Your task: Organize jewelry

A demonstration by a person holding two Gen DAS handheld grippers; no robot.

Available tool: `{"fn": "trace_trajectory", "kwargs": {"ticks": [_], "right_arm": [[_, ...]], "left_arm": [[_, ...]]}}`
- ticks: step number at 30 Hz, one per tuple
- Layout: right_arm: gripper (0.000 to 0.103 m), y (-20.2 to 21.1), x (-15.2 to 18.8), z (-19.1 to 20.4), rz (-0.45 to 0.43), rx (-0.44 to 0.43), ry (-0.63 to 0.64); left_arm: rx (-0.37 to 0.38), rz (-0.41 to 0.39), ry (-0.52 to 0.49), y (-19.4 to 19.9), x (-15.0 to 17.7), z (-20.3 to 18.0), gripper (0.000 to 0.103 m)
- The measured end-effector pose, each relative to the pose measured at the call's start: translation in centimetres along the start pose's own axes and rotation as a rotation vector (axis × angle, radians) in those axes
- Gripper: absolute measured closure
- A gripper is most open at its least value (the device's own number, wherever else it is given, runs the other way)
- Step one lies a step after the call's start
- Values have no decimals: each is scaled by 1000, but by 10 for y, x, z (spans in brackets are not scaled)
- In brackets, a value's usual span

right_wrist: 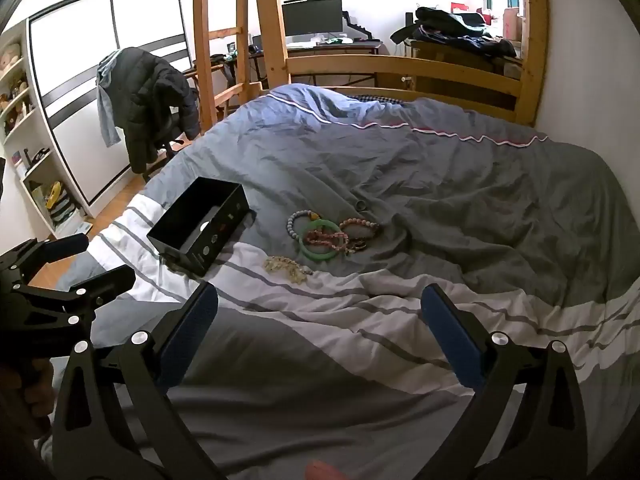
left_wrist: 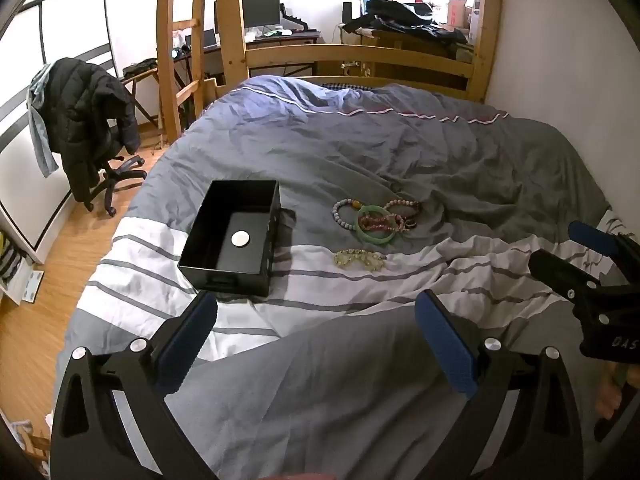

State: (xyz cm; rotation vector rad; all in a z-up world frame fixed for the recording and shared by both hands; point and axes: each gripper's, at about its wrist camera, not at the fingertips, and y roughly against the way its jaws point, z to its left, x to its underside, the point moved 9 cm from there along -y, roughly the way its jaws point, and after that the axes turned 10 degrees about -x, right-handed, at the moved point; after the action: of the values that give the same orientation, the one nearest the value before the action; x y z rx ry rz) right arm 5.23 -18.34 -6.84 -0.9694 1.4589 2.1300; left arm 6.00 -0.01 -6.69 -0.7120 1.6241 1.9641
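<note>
An open black box (left_wrist: 234, 238) (right_wrist: 202, 226) sits on the bed with a white round disc (left_wrist: 240, 238) on its floor. To its right lies a pile of jewelry: a green bangle (left_wrist: 376, 226) (right_wrist: 322, 240), a grey bead bracelet (left_wrist: 345, 212) (right_wrist: 297, 222), pink bead bracelets (left_wrist: 400, 210) (right_wrist: 360, 230) and a pale yellow bead strand (left_wrist: 360, 258) (right_wrist: 286, 267). My left gripper (left_wrist: 316, 312) is open and empty above the near bedding. My right gripper (right_wrist: 320, 304) is open and empty, also short of the jewelry.
The bed has a rumpled grey and white striped duvet (left_wrist: 360, 152) inside a wooden bunk frame (left_wrist: 360, 56). An office chair with a black jacket (left_wrist: 88, 120) stands on the wood floor at left. A desk with a monitor (right_wrist: 312, 20) is behind.
</note>
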Motion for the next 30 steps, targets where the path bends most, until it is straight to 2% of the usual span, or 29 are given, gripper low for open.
{"fn": "trace_trajectory", "kwargs": {"ticks": [30], "right_arm": [[3, -2, 1, 2, 3, -4, -2]], "left_arm": [[-1, -7, 2, 4, -4, 1, 5]]}}
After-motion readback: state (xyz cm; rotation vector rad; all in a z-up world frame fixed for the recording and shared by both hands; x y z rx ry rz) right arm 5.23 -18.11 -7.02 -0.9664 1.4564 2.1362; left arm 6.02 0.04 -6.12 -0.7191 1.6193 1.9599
